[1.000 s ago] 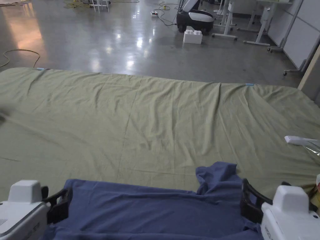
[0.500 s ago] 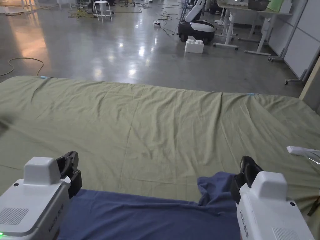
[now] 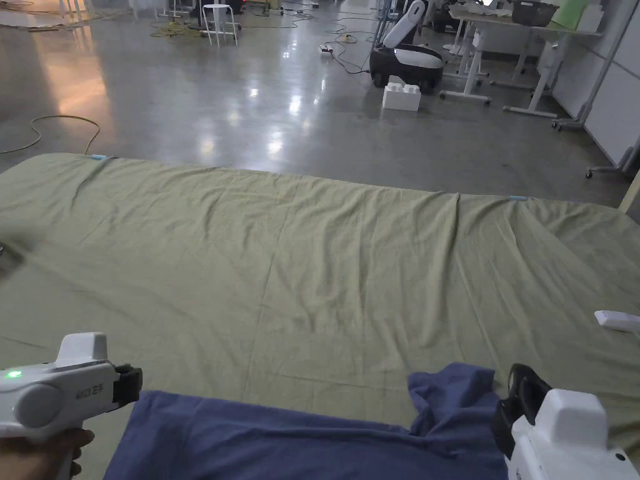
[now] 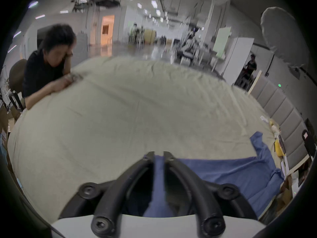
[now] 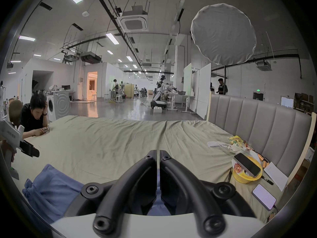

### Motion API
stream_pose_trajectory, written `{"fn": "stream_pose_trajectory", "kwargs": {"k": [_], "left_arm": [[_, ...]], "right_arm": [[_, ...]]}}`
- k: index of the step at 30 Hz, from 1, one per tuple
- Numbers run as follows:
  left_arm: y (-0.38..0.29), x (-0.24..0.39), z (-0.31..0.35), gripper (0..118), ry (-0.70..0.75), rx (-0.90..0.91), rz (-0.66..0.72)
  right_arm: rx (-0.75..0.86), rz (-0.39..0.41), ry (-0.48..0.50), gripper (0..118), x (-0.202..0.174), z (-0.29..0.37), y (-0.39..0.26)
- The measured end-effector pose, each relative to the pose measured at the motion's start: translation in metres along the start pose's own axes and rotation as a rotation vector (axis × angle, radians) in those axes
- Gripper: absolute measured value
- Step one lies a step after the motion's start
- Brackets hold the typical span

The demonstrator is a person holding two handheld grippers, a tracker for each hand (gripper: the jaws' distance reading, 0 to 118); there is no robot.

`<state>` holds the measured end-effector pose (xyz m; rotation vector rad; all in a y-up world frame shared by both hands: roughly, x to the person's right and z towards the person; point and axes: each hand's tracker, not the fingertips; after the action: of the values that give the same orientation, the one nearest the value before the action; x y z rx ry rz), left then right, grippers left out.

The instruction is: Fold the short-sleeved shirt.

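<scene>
The blue shirt (image 3: 300,437) lay at the near edge of the bed's green sheet (image 3: 312,262). A moment before, both grippers sat low at its sides; now they were lifted and the left one had turned on its side. I think the person was pulling the shirt flat and tight before folding. The left gripper (image 4: 159,154) pinched the shirt's left edge between nearly closed jaws. The right gripper (image 5: 158,153) was squeezed on cloth by the bunched right sleeve (image 3: 453,390). Farther off, a white block (image 3: 402,97) stood on the floor
</scene>
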<state>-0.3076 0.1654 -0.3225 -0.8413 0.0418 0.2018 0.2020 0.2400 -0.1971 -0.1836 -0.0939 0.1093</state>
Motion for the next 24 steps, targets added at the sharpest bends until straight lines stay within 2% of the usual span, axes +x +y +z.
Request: {"fn": "stream_pose_trajectory", "kwargs": {"k": [1, 3, 4, 6, 11, 13, 17, 21, 23, 24], "left_arm": [[0.004, -0.002, -0.012, 22, 0.020, -0.045, 0.000], [0.009, -0.006, -0.031, 54, 0.013, -0.096, 0.001], [0.012, -0.008, -0.039, 58, 0.014, -0.113, 0.002], [0.017, -0.011, -0.053, 58, 0.015, -0.134, 0.003], [-0.002, 0.003, -0.078, 59, 0.092, -0.247, -0.144], [-0.003, 0.007, -0.076, 59, 0.094, -0.200, -0.144], [-0.007, 0.014, -0.074, 52, 0.101, -0.195, -0.168], [-0.009, 0.019, -0.073, 5, 0.045, -0.190, -0.165], [-0.012, 0.028, -0.067, 4, -0.001, -0.200, -0.143], [-0.013, 0.030, -0.065, 4, 0.021, -0.201, -0.150]], "right_arm": [[-0.008, 0.002, -0.003, 3, 0.002, -0.001, -0.003], [-0.029, 0.010, -0.011, 3, 0.005, -0.003, -0.007], [-0.038, 0.011, -0.020, 3, 0.007, -0.003, -0.009], [-0.056, 0.007, -0.046, 3, 0.010, -0.004, -0.014], [-0.101, -0.002, -0.071, 3, 0.019, -0.007, -0.025], [-0.122, -0.003, -0.077, 3, 0.023, -0.009, -0.029], [-0.153, -0.014, -0.086, 4, 0.029, -0.014, -0.034], [-0.200, -0.037, -0.087, 4, 0.035, -0.022, -0.041], [-0.217, -0.038, -0.091, 4, 0.038, -0.028, -0.044], [-0.229, -0.039, -0.095, 5, 0.042, -0.032, -0.046]]}}
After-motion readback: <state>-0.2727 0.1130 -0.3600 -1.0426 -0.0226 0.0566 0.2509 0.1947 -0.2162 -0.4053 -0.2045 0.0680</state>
